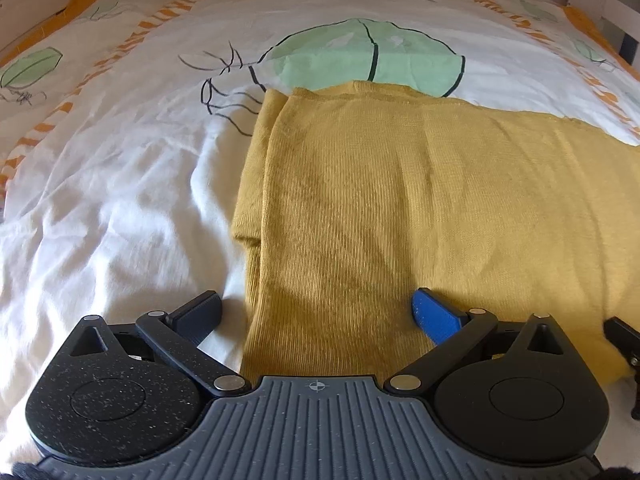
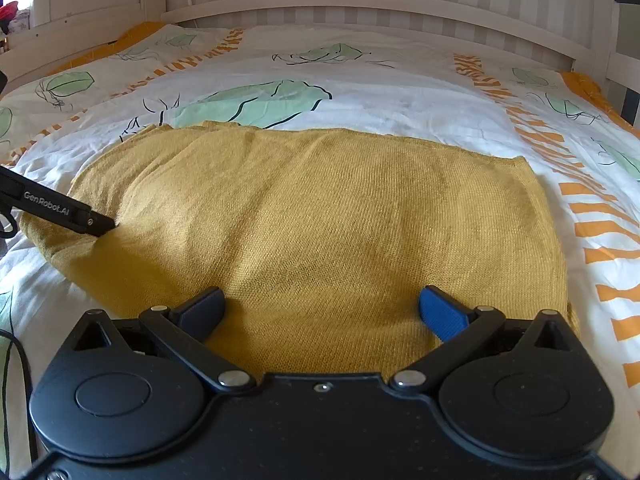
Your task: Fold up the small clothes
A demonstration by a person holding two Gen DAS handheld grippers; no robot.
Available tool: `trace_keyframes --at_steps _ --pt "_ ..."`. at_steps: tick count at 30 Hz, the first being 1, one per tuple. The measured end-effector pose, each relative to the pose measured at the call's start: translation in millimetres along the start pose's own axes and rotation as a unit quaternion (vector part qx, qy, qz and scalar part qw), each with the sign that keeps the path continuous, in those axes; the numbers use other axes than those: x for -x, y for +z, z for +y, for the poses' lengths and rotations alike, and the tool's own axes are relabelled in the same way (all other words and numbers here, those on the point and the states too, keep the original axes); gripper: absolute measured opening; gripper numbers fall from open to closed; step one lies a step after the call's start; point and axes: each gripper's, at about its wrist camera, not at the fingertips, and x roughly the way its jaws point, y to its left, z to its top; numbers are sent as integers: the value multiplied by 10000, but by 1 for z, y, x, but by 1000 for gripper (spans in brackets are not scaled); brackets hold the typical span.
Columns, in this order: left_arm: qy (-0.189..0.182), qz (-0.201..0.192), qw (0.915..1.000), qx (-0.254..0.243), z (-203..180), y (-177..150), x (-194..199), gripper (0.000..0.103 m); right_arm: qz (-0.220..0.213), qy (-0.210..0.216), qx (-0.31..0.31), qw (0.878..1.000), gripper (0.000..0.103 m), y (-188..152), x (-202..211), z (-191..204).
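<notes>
A mustard-yellow knit garment [image 1: 400, 200] lies flat on the bed, folded, with a doubled layer along its left edge. It also shows in the right wrist view [image 2: 320, 220]. My left gripper [image 1: 316, 312] is open and empty, low over the garment's near left edge, one finger over the sheet and one over the knit. My right gripper [image 2: 322, 310] is open and empty, low over the garment's near right part. The left gripper's black finger [image 2: 68, 214] shows in the right wrist view, touching the garment's left end.
The bed cover [image 1: 120, 160] is white with green leaf prints and orange stripes, and is creased on the left. A pale wooden headboard [image 2: 360, 4] and side rails border the bed at the back. A black cable [image 2: 16, 380] lies at the near left.
</notes>
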Motion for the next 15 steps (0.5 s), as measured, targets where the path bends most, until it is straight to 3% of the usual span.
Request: trace_keyframes --at_steps 15 --pt "-217 -127 9997 -36 6 -19 14 103 -16 42 -39 10000 103 1 1 -2"
